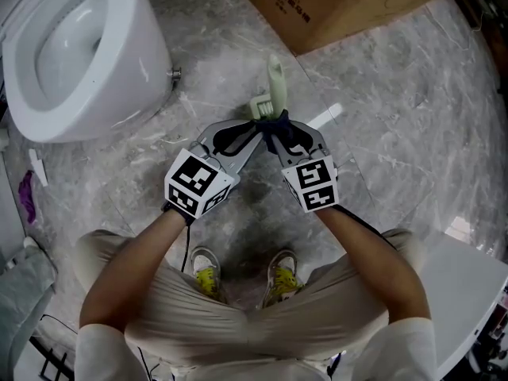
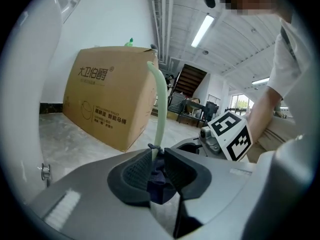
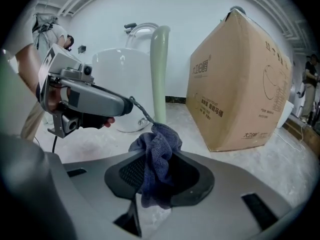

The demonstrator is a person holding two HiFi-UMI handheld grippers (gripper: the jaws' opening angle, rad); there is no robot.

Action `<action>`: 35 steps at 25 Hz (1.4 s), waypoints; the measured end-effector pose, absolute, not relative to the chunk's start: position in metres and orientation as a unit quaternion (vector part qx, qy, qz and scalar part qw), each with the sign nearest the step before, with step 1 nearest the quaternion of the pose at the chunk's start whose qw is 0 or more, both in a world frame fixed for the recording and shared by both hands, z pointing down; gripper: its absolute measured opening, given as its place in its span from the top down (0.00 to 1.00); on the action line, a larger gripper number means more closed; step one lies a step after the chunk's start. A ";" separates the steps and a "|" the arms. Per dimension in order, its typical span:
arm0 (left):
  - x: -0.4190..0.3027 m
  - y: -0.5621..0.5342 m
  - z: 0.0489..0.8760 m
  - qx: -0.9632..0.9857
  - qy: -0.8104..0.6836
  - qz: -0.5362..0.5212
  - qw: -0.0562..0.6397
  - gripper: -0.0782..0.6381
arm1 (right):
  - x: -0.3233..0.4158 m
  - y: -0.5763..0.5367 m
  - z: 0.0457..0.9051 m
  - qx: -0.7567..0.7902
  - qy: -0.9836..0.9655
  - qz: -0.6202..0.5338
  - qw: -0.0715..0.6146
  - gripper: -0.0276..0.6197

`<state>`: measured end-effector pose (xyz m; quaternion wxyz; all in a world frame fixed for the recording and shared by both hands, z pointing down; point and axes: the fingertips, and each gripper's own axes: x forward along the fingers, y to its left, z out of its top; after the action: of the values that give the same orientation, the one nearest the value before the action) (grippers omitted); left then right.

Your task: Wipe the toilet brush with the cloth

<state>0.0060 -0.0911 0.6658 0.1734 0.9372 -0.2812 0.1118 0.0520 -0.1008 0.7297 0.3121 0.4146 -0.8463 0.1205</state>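
The toilet brush [image 3: 159, 74] stands upright on the floor [image 1: 381, 133], so the long axis of its pale green handle runs vertically. The dark blue cloth [image 3: 156, 154] bunches against the near side of that handle, low down. The right gripper [image 3: 159, 170] is clamped on the bulk of the cloth just in front of the brush. The left gripper [image 2: 159, 171] comes in from beside the brush, closed on a thin twisted end of the same cloth. Both sit equally near the brush, so the wipe likely means sliding the cloth up along the handle
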 end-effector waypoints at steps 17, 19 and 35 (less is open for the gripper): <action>0.002 -0.076 0.665 0.940 -0.267 0.164 0.133 0.89 | 0.052 -0.100 0.767 0.390 -0.837 0.137 0.359 0.76; 0.000 -0.075 0.664 0.940 -0.268 0.165 0.131 0.89 | 0.053 -0.100 0.771 0.387 -0.836 0.137 0.365 0.76; -0.007 -0.080 0.673 0.933 -0.281 0.177 0.141 0.89 | 0.061 -0.099 0.821 0.342 -0.823 0.092 0.444 0.76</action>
<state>-0.0071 -0.0799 0.6725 0.1406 0.9327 -0.2808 0.1774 0.0610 -0.0990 0.8212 0.4442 0.3417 -0.8230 0.0923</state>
